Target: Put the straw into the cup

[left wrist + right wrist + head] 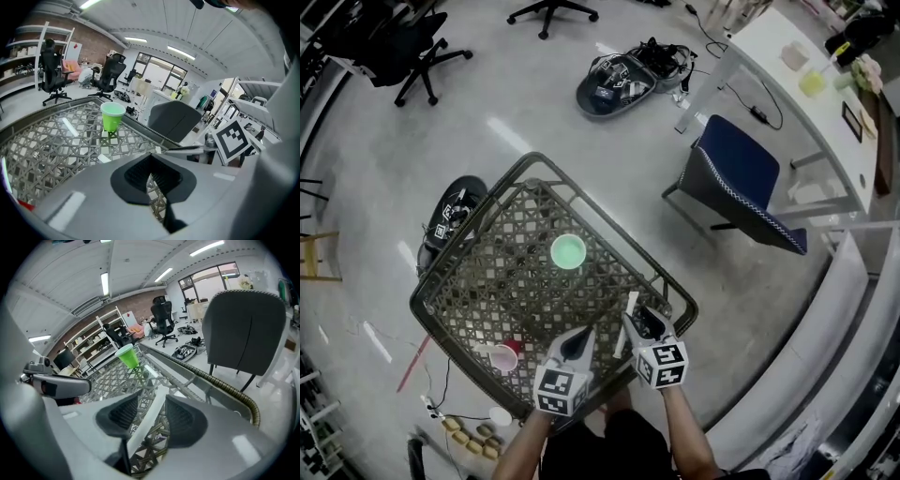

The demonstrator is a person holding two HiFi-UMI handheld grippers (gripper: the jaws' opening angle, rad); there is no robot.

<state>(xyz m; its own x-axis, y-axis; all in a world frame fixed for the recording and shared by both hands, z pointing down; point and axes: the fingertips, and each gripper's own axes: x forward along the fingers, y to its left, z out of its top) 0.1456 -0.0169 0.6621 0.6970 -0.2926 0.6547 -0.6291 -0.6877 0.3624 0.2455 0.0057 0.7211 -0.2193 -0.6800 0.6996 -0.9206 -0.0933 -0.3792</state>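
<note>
white straw [140, 432] lies lengthwise between the right gripper's [152, 401] parted jaws, ungripped, its far end aimed at the green cup [126, 356] ahead; left gripper [151, 173] is closed, empty.

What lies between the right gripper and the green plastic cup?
Only bare woven lattice tabletop, in the head view; the white straw sits inside the open right gripper.

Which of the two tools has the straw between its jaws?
The right tool: the white straw runs between its open jaws. The left tool's jaws are shut, with nothing between them.
</note>
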